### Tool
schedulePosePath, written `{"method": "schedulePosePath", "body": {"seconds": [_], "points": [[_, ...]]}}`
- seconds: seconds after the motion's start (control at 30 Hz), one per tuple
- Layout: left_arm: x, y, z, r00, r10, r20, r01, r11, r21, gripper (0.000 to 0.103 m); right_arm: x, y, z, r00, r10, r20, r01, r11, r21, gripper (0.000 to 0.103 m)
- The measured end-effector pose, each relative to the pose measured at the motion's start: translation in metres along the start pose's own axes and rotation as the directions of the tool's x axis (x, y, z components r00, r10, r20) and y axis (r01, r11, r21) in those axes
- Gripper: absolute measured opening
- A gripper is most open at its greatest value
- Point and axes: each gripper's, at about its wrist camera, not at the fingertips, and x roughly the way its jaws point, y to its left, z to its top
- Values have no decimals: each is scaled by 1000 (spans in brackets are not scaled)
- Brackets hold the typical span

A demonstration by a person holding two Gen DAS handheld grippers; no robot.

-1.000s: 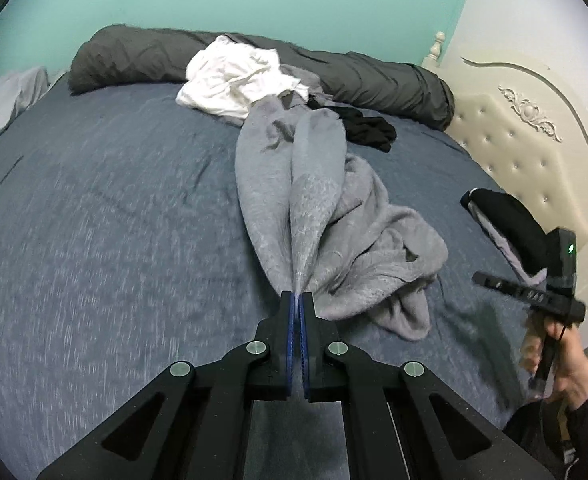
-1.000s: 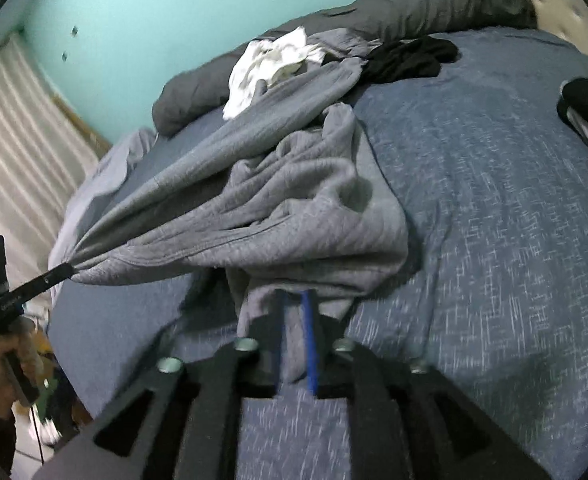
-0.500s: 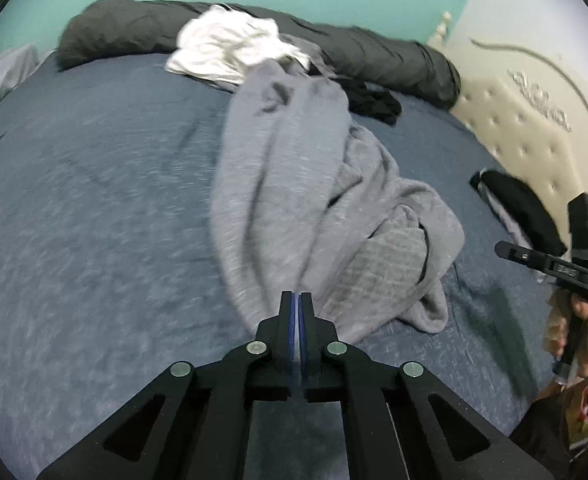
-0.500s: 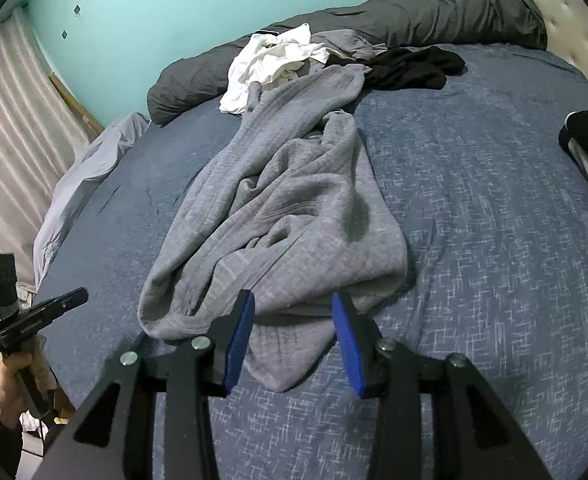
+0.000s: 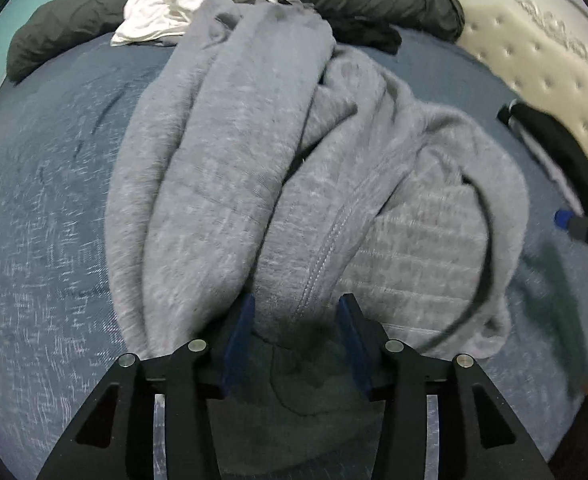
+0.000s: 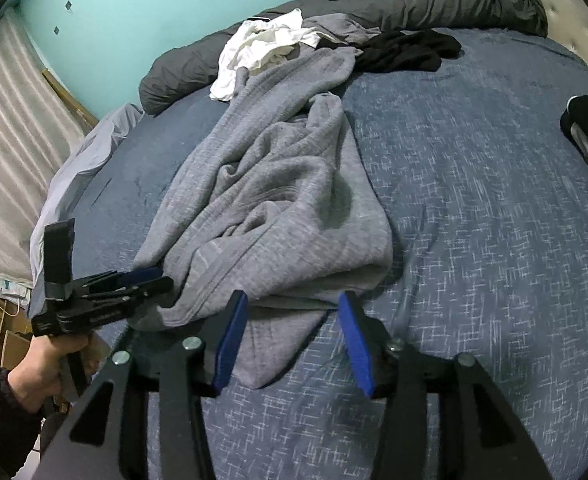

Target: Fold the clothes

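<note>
Grey garment (image 6: 278, 208) bunched on bed (image 6: 494, 220), long axis running away toward pillows. Both grippers at near hem: left gripper (image 5: 296, 332) fingers apart, straddling cloth; right gripper (image 6: 292, 340) likewise, nothing clamped.

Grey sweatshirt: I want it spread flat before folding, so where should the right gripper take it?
Probably the loose flap of the grey sweatshirt lying between the open right gripper fingers, approached low from the near bed edge; it lies thin and flat, unlike the bunched middle.

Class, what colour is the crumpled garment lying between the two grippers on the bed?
Light heathered grey garment, clearest in the right wrist view.
</note>
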Motion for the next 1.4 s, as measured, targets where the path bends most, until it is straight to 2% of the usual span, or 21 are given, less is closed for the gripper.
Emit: {"method": "schedulePosePath", "body": {"seconds": [0.2, 0.23, 0.27, 0.3, 0.37, 0.5, 0.63, 0.83, 0.9, 0.97, 1.17, 1.33, 1.4], "points": [[14, -7, 1, 999, 42, -24, -41, 997, 69, 49, 11, -2, 11, 1000, -15, 5, 15, 1000, 13, 61], [14, -6, 0, 999, 42, -22, -40, 997, 70, 44, 13, -2, 14, 1000, -18, 3, 17, 1000, 19, 61], [14, -4, 0, 999, 42, -20, -41, 997, 68, 34, 16, -2, 16, 1000, -20, 1, 20, 1000, 24, 61], [13, -2, 0, 999, 43, -17, -42, 997, 66, 29, 18, -2, 19, 1000, -18, 2, 18, 999, 27, 61], [10, 5, -1, 1000, 24, -13, -23, 998, 54, 14, 25, 0, 25, 1000, -24, -2, 24, 999, 23, 61], [-7, 18, 0, 999, -2, 34, 1, 1000, 25, 10, 38, 4, 30, 999, -20, -27, 20, 1000, 13, 61], [-24, 29, 3, 997, -17, 77, 18, 1000, -18, 10, 46, 7, 30, 999, -35, -40, 36, 999, 7, 61], [-6, 24, 9, 999, -14, 32, 15, 1000, -22, 14, 59, 6, 29, 997, -53, -58, 53, 999, 7, 63], [-6, 28, 10, 999, -4, 44, 6, 999, -38, 19, 62, 5, 28, 996, -57, -63, 58, 998, 10, 63], [-7, 34, 10, 998, 5, 60, -1, 998, -61, 30, 66, 5, 28, 996, -61, -68, 62, 998, 13, 63], [-14, 50, 11, 993, -23, 112, 38, 990, -134, 42, 68, -1, 29, 994, -84, -73, 85, 996, 11, 63], [1, 51, 24, 995, -41, 89, 52, 990, -132, 44, 75, 1, 30, 993, -87, -76, 88, 996, 17, 63], [1, 41, 28, 994, -53, 91, 61, 994, -91, 46, 78, 3, 30, 993, -89, -77, 90, 996, 19, 63]]}}
